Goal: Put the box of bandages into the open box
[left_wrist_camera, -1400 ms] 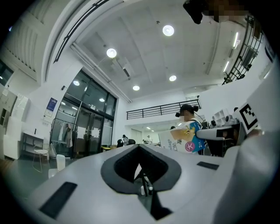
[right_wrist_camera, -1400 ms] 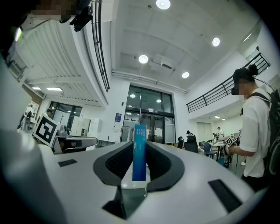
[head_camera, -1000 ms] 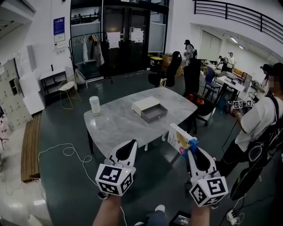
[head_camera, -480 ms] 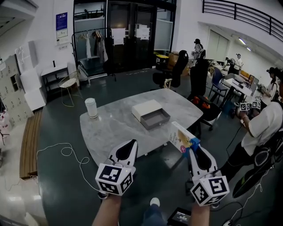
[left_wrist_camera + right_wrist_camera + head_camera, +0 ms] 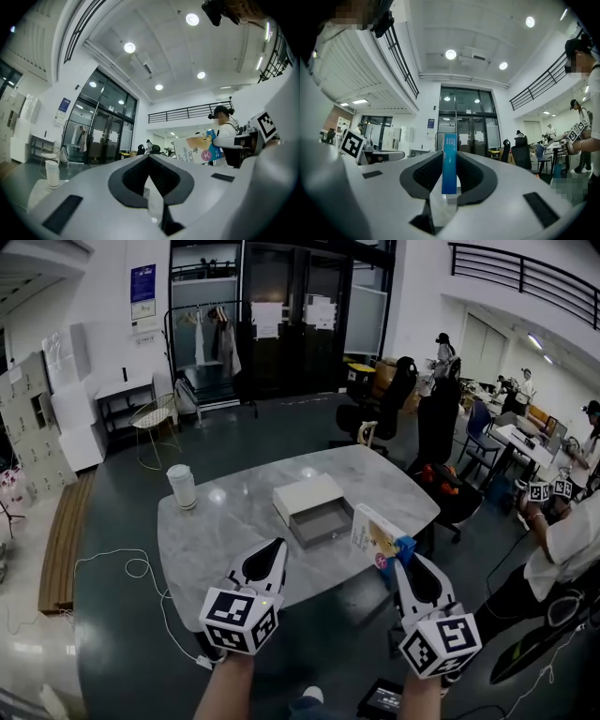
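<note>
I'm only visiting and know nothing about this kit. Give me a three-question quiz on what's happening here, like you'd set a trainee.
1. True or false: the box of bandages already lies inside the open box.
2. Where does the open box stand? A) on the table B) on the floor C) on a chair
3. Fill in: the box of bandages is clamped in the jaws of the ____ gripper.

Key
1. False: it is held in the air.
2. A.
3. Right: the right gripper grips it, and the left gripper is shut on nothing.
</note>
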{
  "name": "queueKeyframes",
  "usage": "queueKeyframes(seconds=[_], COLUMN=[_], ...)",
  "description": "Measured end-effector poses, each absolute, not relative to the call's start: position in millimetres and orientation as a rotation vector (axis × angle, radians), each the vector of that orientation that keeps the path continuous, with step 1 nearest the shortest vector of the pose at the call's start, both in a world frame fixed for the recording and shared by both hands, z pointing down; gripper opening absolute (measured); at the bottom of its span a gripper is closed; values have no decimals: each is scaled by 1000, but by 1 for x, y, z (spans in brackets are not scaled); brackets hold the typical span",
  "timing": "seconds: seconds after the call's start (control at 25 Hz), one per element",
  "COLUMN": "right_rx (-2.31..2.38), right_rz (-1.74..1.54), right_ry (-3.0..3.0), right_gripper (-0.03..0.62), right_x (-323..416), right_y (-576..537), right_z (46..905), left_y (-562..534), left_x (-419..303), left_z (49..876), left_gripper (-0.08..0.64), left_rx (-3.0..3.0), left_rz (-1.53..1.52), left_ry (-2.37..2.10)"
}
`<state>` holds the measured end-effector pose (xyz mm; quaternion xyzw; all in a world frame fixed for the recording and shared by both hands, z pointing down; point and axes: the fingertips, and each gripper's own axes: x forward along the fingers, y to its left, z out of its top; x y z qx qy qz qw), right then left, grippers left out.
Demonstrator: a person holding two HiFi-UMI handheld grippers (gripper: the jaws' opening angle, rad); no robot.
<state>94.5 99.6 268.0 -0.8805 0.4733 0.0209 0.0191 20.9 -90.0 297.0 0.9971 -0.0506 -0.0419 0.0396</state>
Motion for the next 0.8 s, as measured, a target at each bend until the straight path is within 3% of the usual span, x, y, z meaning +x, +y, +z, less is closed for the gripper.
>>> queueKeyframes(seconds=[0.32, 0.8], right_rx=[-2644, -2575], right_rz=[41, -48], right_ry=[1574, 1642], right_gripper=[106, 106], right_x=[162, 211], right_y=[90, 59], right_z=[274, 295], left_y=[-93, -122], left_x=[78, 95], left_z=[297, 313], left_gripper=[12, 12], left_rx=[3061, 3052], left_rz=[-120, -49], left_ry=[-265, -406])
